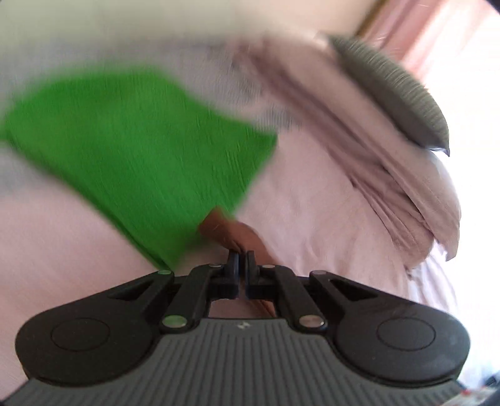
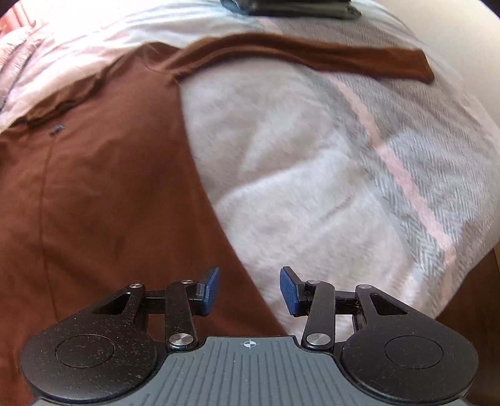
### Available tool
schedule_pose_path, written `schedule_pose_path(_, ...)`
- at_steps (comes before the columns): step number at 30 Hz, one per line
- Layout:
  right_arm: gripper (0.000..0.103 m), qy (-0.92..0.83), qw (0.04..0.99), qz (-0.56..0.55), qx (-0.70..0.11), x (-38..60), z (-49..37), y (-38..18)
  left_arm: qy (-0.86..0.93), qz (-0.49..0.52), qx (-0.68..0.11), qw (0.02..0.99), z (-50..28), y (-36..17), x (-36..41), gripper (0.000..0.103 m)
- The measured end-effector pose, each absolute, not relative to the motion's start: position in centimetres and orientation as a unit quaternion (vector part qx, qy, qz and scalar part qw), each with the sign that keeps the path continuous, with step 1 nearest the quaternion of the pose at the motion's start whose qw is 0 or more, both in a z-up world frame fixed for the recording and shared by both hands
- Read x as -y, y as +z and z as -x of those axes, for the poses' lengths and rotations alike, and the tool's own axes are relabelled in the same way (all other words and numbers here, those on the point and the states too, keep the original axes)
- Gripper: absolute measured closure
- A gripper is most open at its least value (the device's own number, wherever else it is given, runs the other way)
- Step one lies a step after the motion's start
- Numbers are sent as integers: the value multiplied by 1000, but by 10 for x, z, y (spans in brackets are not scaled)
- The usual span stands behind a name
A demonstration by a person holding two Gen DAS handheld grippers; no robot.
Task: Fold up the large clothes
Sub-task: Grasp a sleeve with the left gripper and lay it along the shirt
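A brown long-sleeved shirt (image 2: 109, 187) lies spread on the bed, its sleeve (image 2: 312, 53) stretched out to the right along the far side. My right gripper (image 2: 250, 290) hovers open above the shirt's right edge, blue pads apart, with nothing pinched between them. In the left wrist view my left gripper (image 1: 242, 257) is shut on a bunched bit of the brown shirt (image 1: 225, 229), which runs out from between the black fingertips. The left wrist view is motion-blurred.
A bright green garment (image 1: 134, 140) lies flat on the pink bed cover (image 1: 312, 203) beyond the left gripper. A rumpled pink duvet (image 1: 406, 193) and a grey pillow (image 1: 390, 90) sit at the right. Dark folded clothes (image 2: 290, 7) rest at the far edge of the plaid blanket (image 2: 312, 171).
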State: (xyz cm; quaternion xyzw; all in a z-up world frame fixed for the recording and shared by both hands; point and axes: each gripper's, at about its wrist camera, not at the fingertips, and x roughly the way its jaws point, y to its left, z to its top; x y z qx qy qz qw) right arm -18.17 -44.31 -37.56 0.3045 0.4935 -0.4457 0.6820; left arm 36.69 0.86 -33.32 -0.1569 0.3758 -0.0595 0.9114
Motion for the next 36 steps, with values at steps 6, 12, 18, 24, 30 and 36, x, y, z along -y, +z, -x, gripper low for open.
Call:
schedule_pose_path(6, 63, -429, 696, -325, -476, 445, 161, -390, -4, 10, -374, 927, -361, -348, -57, 100)
schedule_pose_path(12, 63, -405, 698, -335, -486, 456, 160, -400, 22, -99, -396, 913, -357, -383, -47, 80)
schedule_pose_path(18, 63, -462, 676, -427, -383, 513, 222, -394, 85, 13, -434, 897, -333, -355, -60, 63)
schedule_pose_path(24, 62, -528, 650, -515, -182, 622, 315, -402, -22, 28, -460, 887, -261, -333, 3, 62)
schedule_pose_path(30, 62, -604, 608, -511, -64, 721, 395, -415, -116, 23, -488, 865, -200, -335, 100, 62)
schedule_pose_path(36, 62, -584, 587, -560, 23, 771, 454, -438, -169, 17, -502, 848, -151, -336, 174, 62)
